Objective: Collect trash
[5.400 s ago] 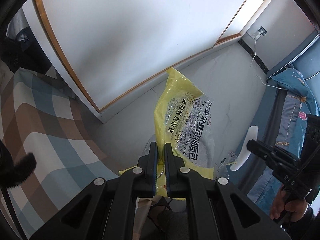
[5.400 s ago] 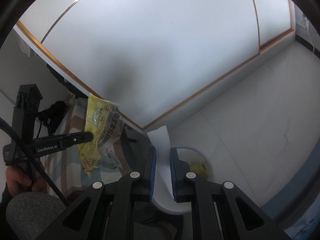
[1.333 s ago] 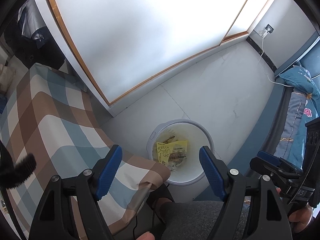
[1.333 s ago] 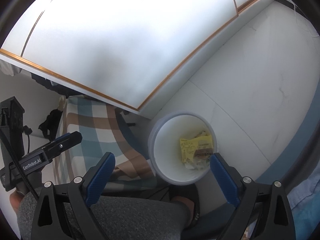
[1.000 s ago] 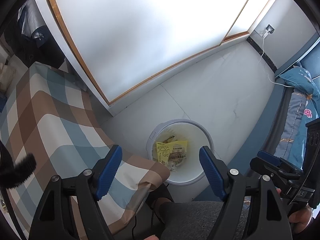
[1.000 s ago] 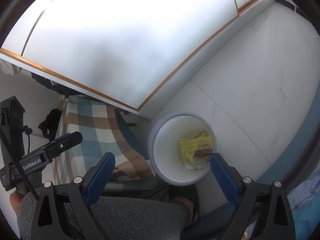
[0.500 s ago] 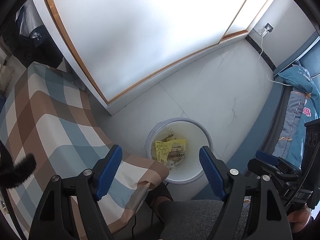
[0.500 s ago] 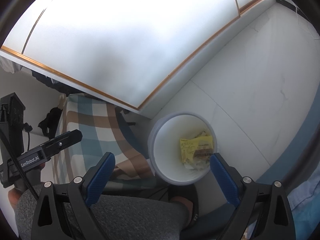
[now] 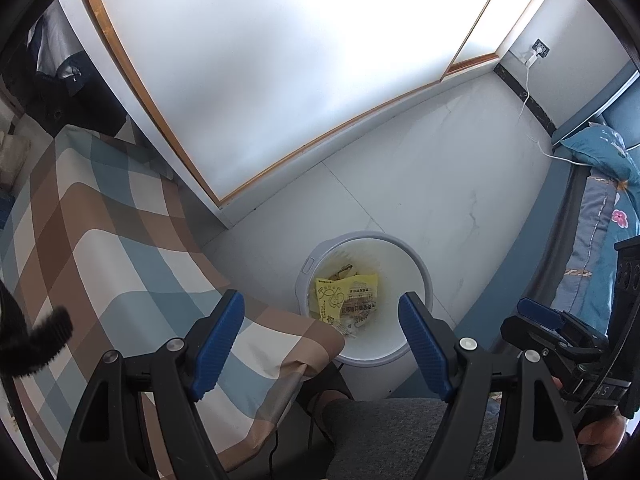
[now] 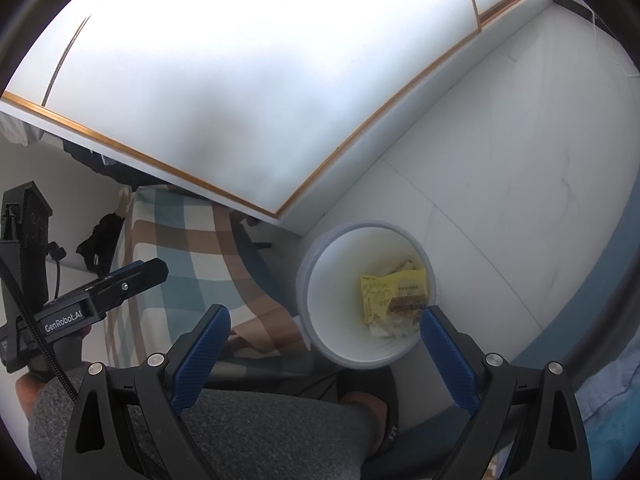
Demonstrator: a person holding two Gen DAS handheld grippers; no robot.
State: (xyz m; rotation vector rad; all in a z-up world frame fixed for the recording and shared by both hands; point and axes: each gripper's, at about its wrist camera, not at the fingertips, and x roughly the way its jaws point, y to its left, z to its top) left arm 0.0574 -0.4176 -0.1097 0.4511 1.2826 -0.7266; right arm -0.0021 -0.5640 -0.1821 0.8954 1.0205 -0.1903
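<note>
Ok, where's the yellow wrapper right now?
The yellow wrapper lies at the bottom of the white bin on the floor, centre of both wrist views, just right of the plaid blanket.

- The left wrist view looks steeply down from high above the floor, past the left gripper (image 9: pixel 322 320) with its blue fingers spread, onto the white bin (image 9: pixel 416 344).
- The right wrist view looks down less steeply, past the right gripper (image 10: pixel 324 338), onto the same bin (image 10: pixel 320 320).
- Both share the checked bedcover (image 9: pixel 100 240) and the white wardrobe door (image 10: pixel 240 80).
</note>
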